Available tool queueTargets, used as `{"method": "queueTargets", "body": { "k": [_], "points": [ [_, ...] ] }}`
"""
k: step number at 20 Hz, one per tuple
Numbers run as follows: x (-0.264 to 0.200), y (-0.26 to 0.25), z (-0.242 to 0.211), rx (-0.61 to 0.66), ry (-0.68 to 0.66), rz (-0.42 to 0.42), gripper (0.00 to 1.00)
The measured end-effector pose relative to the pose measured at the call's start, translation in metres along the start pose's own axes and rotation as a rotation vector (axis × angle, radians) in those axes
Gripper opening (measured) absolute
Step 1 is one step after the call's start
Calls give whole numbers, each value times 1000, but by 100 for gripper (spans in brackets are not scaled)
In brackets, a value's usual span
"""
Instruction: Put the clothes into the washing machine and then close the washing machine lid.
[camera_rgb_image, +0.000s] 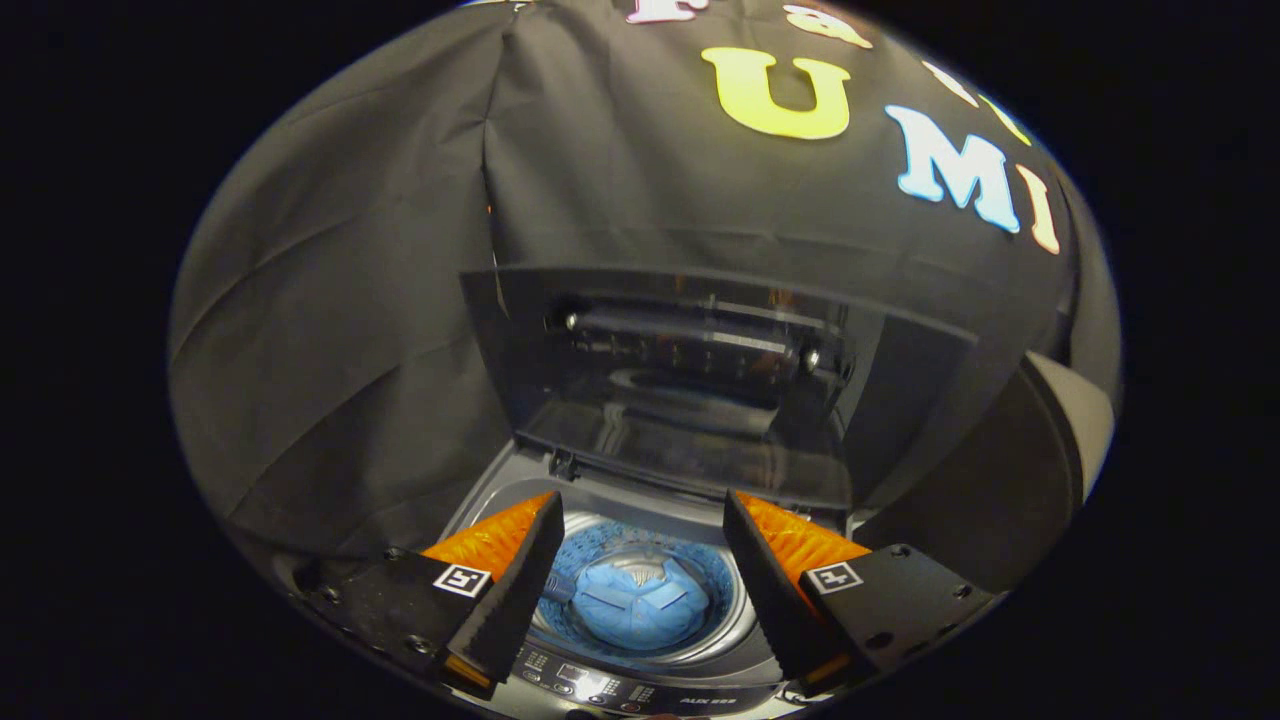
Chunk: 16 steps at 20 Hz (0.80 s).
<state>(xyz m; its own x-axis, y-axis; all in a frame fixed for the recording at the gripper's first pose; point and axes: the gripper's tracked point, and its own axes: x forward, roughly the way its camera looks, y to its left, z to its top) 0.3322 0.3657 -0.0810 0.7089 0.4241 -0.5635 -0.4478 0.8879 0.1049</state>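
Gripper (640, 520): our fingers spread wide, holding nothing, above the washing machine (640, 690).
Lid (680, 390): raised upright beyond us.
Drum (640, 600): blue inside, between our fingers.

Between my gripper's (640, 560) spread, empty fingers: washing machine (640, 690) drum (720, 585) speckled blue, its pulsator (640, 603) plain light blue. Beyond them, raised lid (690, 380) dark tinted, glossy. Control panel (610, 690) just below them black with pale markings.

Creased black cloth wall (340, 330) behind, a dark rounded object (1060, 440) off to one side.
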Motion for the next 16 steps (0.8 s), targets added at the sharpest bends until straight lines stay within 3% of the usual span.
{"method": "queueTargets", "body": {
  "k": [10, 16],
  "points": [
    [-33, -23, 99, 38, -165, -20, 99],
    [-23, -41, 135, 53, -203, -41, 99]
  ]
}}
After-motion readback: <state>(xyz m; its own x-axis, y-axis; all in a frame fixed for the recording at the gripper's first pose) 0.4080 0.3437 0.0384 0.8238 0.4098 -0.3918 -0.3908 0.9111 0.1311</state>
